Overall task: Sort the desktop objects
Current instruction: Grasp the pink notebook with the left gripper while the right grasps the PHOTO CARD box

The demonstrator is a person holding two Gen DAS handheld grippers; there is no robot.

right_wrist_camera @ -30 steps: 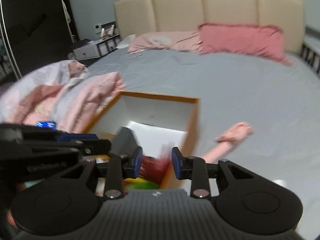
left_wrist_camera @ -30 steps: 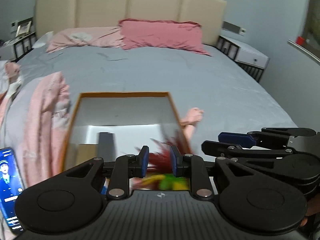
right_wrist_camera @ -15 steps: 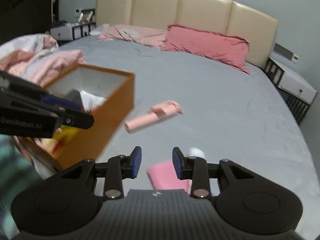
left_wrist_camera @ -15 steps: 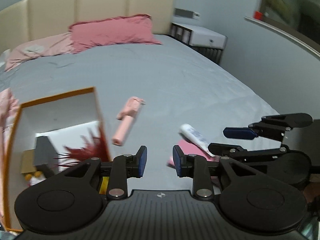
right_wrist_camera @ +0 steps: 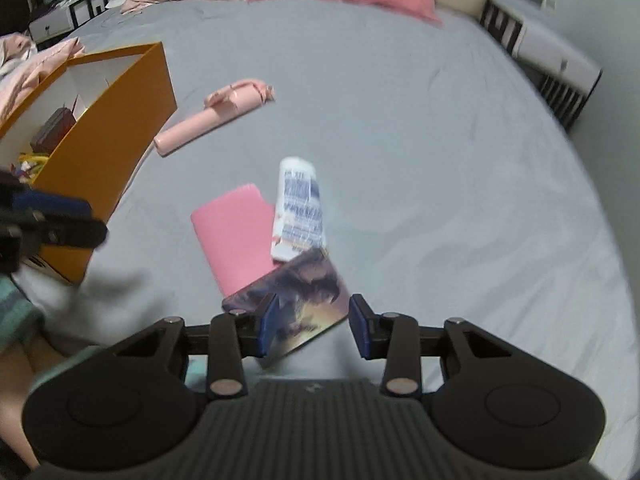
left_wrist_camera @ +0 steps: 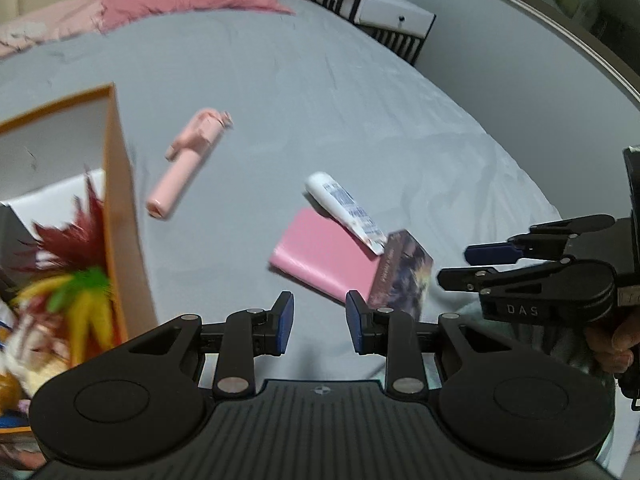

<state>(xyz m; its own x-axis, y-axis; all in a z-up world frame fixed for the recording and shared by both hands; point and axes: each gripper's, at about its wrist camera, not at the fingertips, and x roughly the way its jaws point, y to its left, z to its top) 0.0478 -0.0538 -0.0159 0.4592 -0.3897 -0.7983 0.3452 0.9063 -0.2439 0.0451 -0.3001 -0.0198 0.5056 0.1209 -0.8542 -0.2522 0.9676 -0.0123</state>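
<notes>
Over the picture card (right_wrist_camera: 308, 300), the wide, empty right gripper (right_wrist_camera: 312, 322) has swung from the orange box (right_wrist_camera: 116, 120).

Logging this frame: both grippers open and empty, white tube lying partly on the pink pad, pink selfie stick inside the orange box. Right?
One error: the pink selfie stick lies on the grey bedsheet beside the orange box, not in it, as the right wrist view shows. The left gripper, right gripper, white tube and pink pad are as stated.
</notes>
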